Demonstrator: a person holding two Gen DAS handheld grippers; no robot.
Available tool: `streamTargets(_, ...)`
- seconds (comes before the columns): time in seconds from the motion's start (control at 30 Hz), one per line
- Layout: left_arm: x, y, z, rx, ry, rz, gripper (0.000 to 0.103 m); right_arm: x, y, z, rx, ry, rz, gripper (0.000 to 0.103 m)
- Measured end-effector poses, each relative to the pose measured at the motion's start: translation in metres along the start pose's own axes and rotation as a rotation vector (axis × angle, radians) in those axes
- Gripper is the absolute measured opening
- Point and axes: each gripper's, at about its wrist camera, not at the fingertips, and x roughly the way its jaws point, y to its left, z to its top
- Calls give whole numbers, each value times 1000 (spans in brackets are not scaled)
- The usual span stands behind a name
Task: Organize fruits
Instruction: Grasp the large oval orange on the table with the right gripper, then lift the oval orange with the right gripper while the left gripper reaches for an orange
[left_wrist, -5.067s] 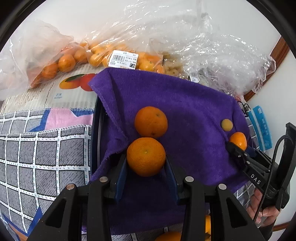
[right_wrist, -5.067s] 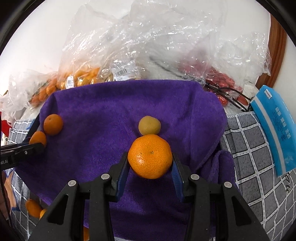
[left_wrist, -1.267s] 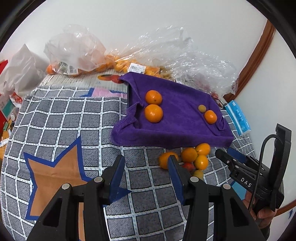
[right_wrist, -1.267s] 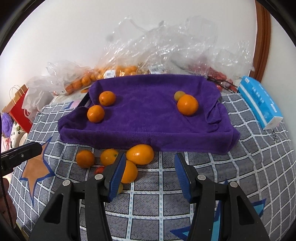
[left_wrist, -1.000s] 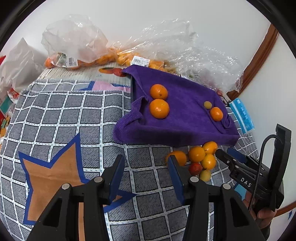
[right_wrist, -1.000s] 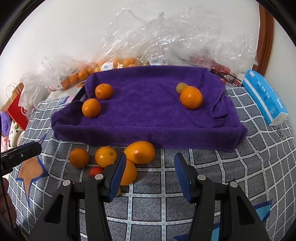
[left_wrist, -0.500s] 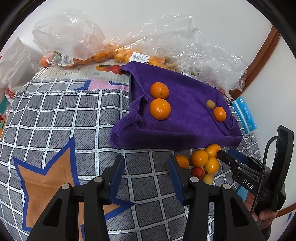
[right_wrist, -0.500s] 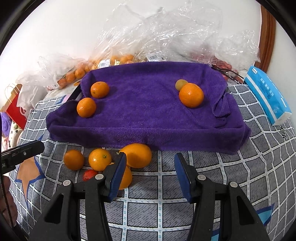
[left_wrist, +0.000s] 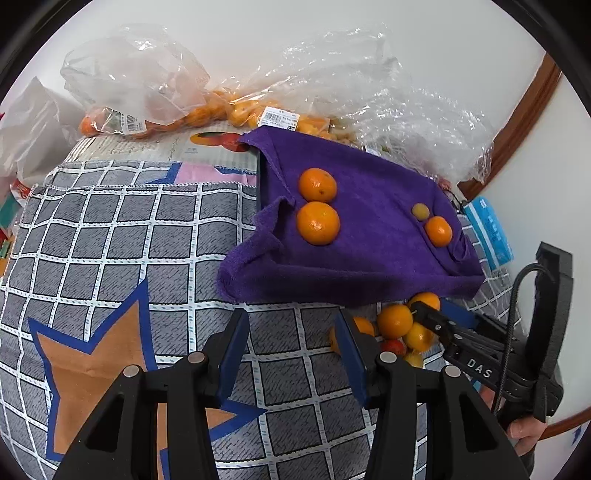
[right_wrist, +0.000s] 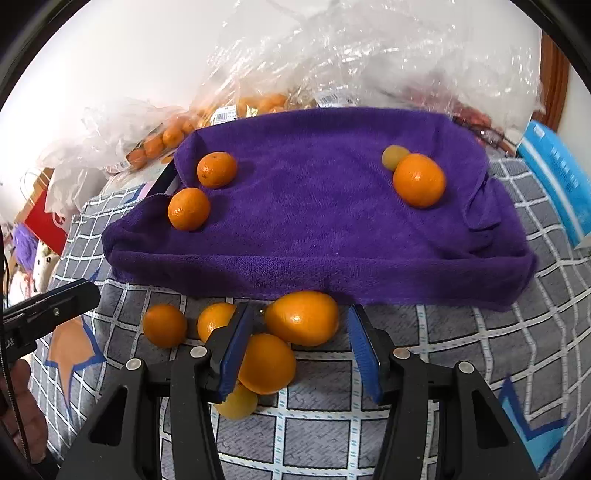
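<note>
Hovering over the grey checked cloth (left_wrist: 110, 236), the left gripper (left_wrist: 291, 332) has its jaws apart with nothing between them, and the right gripper (right_wrist: 301, 332) is spread too, grabbing nothing, with the big oval orange (right_wrist: 302, 317) just past its tips. That orange sits in a loose pile of fruit (right_wrist: 221, 332) right at the front edge of the purple towel (right_wrist: 314, 221). Up on the towel, two oranges (right_wrist: 201, 188) sit touching on the left, and another orange (right_wrist: 419, 180) sits touching a small yellowish fruit (right_wrist: 393, 155) on the right.
</note>
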Motion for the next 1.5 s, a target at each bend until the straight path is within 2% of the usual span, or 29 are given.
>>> streamTargets(0.17,2,-7,1,16,7,0,46,9,-8,5,63,34,24,53)
streamTargets(0.23,3,-11,1,24,10,-4,46,10,-12,5,82,37,42,44)
streamTargets(0.3,4,-15,0,33,13,-6,46,8,-15,4,94,35,56,43)
streamTargets(0.6,15,-35,-6,64,39,-36,46,-18,-40,-7,91,-34,-45,43)
streamTargets(0.83,33,-47,-13,81,85,-20,46,-29,-64,-21,89,-55,-122,43)
streamTargets(1.13,48,-50,-18,80,120,-5,44,-23,-64,-34,53,-52,-136,43)
streamTargets(1.23,53,-52,-19,77,132,5,38,-24,-62,-36,41,-55,-140,43)
streamTargets(1.5,53,-55,-18,74,127,14,37,-31,-64,-39,40,-73,-130,43)
